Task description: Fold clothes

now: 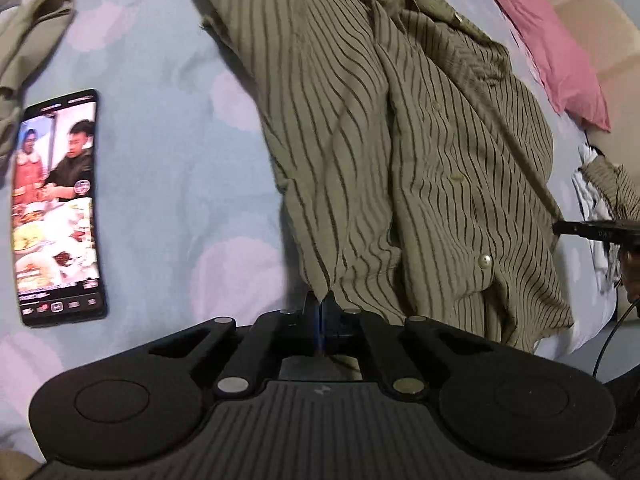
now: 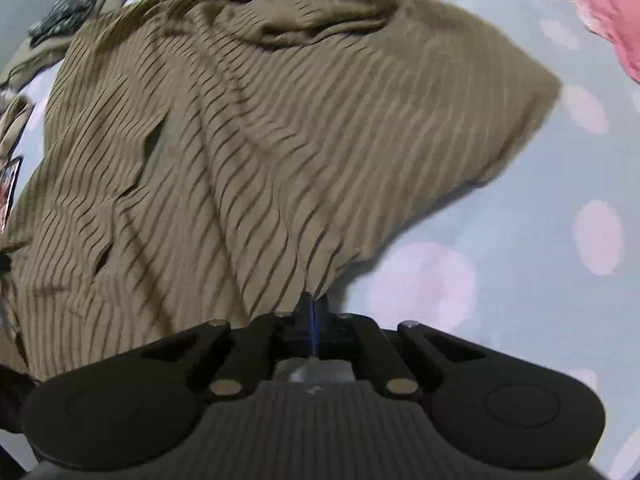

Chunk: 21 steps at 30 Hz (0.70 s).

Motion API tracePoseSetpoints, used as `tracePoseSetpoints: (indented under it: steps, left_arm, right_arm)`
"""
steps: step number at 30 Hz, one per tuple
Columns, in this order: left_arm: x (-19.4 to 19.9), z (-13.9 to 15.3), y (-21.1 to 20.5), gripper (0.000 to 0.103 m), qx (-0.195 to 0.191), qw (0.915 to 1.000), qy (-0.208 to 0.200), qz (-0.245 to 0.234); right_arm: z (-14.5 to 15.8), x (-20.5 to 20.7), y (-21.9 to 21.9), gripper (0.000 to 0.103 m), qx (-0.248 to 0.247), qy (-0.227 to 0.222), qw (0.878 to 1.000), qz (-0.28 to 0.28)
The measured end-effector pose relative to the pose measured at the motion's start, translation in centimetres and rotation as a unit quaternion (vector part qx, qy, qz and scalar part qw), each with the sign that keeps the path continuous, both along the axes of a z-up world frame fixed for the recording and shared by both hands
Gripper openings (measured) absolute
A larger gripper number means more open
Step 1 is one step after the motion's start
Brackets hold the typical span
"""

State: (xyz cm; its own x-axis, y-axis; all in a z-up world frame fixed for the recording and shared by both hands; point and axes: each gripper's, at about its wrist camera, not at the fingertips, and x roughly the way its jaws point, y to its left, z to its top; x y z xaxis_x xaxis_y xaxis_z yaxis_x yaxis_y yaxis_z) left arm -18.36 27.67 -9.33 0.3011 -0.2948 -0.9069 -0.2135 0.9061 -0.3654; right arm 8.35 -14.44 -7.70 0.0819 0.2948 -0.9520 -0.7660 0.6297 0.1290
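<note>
An olive shirt with thin dark stripes (image 1: pixel 400 128) lies rumpled on a pale blue bedsheet with pink dots (image 1: pixel 172 152); its button placket faces up. My left gripper (image 1: pixel 322 300) is shut on the shirt's near hem corner. In the right wrist view the same striped shirt (image 2: pixel 248 140) spreads ahead, one flap lifted and blurred at the right. My right gripper (image 2: pixel 314 300) is shut on another point of its lower edge. The other gripper's black tip (image 1: pixel 592 230) pokes in at the right edge of the left wrist view.
A phone (image 1: pixel 56 208) with a lit screen lies on the sheet to the left of the shirt. A plain olive garment (image 1: pixel 32 32) sits at far left, a pink cloth (image 1: pixel 552 48) at upper right, with a pink cloth (image 2: pixel 600 4) in the right view too.
</note>
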Motion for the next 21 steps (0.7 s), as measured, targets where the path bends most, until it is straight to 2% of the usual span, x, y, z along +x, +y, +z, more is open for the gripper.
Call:
tracePoseSetpoints:
  steps: [4,7,11,13,16,21]
  left_arm:
    - [-0.4,0.9,0.9,0.000,0.012,0.9999,-0.006,0.005]
    - [-0.7,1.8,1.7,0.000,0.024,0.9995,-0.013,0.016]
    - [-1.0,2.1,2.8,0.000,0.041,0.9986,-0.015,0.028]
    - [-0.9,1.8,3.1,0.000,0.051,0.9982,-0.009,0.030]
    - [-0.9,1.3,3.5,0.000,0.065,0.9973,-0.001,0.033]
    - [-0.6,0.6,3.8,0.000,0.088,0.9955,0.008,0.035]
  right_arm:
    - [0.8,1.1,-1.7,0.000,-0.008,-0.018,1.000,-0.023]
    - [1.8,1.7,-2.7,0.000,-0.018,-0.052,0.998,-0.029]
    - [3.8,3.1,-4.3,0.000,0.002,-0.085,0.994,-0.064]
    - [4.8,3.6,-4.8,0.000,0.002,-0.117,0.990,-0.074]
    - [5.8,3.7,-5.2,0.000,-0.016,-0.189,0.979,-0.076]
    - [5.1,2.7,-4.2,0.000,-0.046,-0.266,0.961,-0.056]
